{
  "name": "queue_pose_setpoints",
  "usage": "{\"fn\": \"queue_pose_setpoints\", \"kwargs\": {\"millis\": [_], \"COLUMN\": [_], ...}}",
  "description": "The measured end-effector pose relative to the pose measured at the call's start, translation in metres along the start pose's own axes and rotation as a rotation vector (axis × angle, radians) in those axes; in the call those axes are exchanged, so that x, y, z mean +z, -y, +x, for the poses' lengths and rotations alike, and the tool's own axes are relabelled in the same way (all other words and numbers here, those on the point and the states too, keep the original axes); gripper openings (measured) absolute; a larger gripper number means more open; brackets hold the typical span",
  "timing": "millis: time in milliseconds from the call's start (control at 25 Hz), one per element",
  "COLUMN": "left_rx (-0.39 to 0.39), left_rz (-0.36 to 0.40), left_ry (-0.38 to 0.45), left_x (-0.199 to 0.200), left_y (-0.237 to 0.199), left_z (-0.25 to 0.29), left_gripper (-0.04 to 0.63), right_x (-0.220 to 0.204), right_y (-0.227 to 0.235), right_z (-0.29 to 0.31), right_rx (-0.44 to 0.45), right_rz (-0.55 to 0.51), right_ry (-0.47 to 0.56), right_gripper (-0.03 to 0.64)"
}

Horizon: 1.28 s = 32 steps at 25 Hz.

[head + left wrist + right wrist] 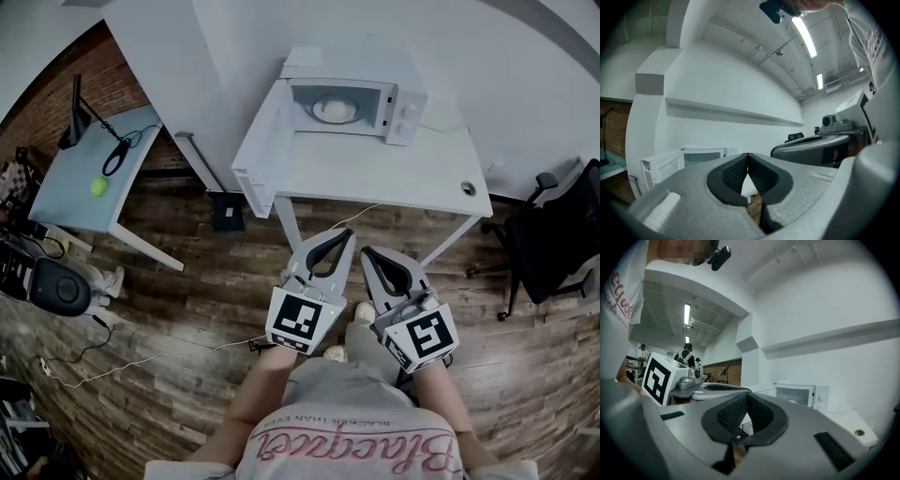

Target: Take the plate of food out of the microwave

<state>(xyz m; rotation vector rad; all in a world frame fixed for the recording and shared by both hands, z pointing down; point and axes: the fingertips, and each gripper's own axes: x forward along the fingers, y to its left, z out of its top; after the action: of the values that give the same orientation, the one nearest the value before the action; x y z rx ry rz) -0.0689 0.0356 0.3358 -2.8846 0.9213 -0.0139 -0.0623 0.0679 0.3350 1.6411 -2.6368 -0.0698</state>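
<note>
A white microwave [347, 98] stands on a white table [375, 173], its door [258, 155] swung wide open to the left. Inside sits a pale plate of food [335, 110]. My left gripper [345, 234] and right gripper [367, 253] are side by side over the wooden floor, short of the table's front edge, both pointing toward the microwave. Both are shut with nothing between their pads. The left gripper view shows its closed tips [747, 153] and the microwave [701, 157] far off at the left. In the right gripper view the closed tips [747, 392] lie left of the microwave [797, 394].
A pale blue table [84, 178] at the left carries a green ball [98, 187] and a black lamp. A black office chair [553, 234] stands at the right. A black box [227, 212] sits under the white table; cables run over the floor. People [686, 355] stand far behind.
</note>
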Motion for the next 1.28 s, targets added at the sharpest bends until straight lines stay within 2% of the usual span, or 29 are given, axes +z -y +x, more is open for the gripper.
{"fn": "queue_pose_setpoints", "kwargs": {"millis": [280,800,1280], "left_rx": [-0.001,0.03,0.054], "left_rz": [-0.041,-0.04,-0.04], "left_ry": [0.012,0.002,-0.008], "left_x": [-0.004,-0.009,-0.016], "left_y": [-0.011,-0.039,-0.064], "left_z": [0.013,0.046,0.101], "left_gripper": [0.006,0.006,0.006], "right_x": [-0.006,-0.011,-0.014], "right_y": [0.016,0.049,0.104], "right_z": [0.014,0.049,0.084], "right_rx": [-0.005,0.009,0.02], "right_rz": [0.004,0.024,0.037], "right_ry": [-0.007,0.0,0.013], "right_gripper": [0.011,0.011,0.011]}}
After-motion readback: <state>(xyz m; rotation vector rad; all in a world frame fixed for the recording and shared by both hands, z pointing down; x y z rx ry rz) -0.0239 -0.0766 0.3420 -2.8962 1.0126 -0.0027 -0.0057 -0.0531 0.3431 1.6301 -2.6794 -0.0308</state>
